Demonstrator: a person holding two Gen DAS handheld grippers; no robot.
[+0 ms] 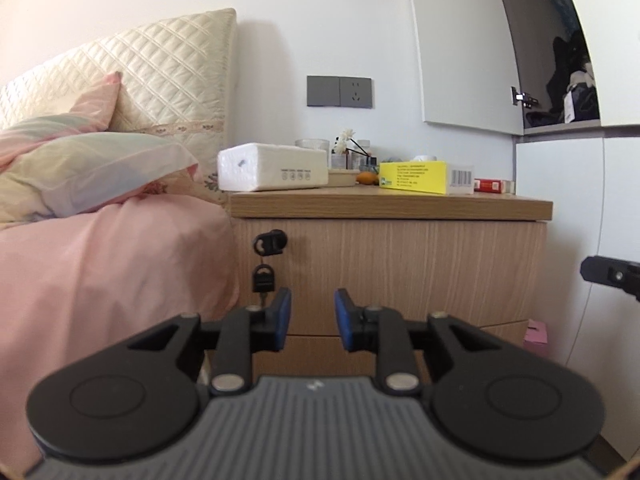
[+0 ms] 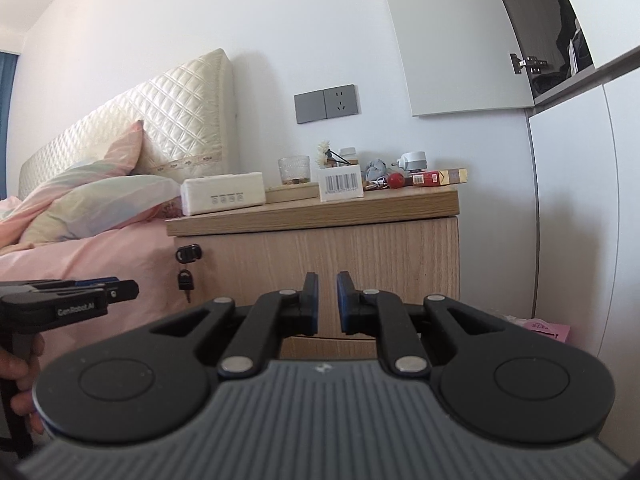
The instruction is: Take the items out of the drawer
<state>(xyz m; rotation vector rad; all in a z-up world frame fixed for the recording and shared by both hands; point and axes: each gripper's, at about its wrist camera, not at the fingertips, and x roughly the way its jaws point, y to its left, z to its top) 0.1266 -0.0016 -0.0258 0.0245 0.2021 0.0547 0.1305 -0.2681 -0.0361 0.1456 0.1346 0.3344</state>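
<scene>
Bedside nightstand [image 1: 390,206]; drawer front [image 1: 392,272] faces grippers, seemingly closed, long axis horizontal

The light wood-grain drawer [image 1: 392,272] forms the upper front of the bedside cabinet, shut flush under the top board, with a black padlock [image 1: 263,278] hanging at its left edge.

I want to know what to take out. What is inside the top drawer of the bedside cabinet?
The top drawer is closed, so its contents are hidden. Only its wooden front shows, with a black latch and small padlock at its left edge.
</scene>
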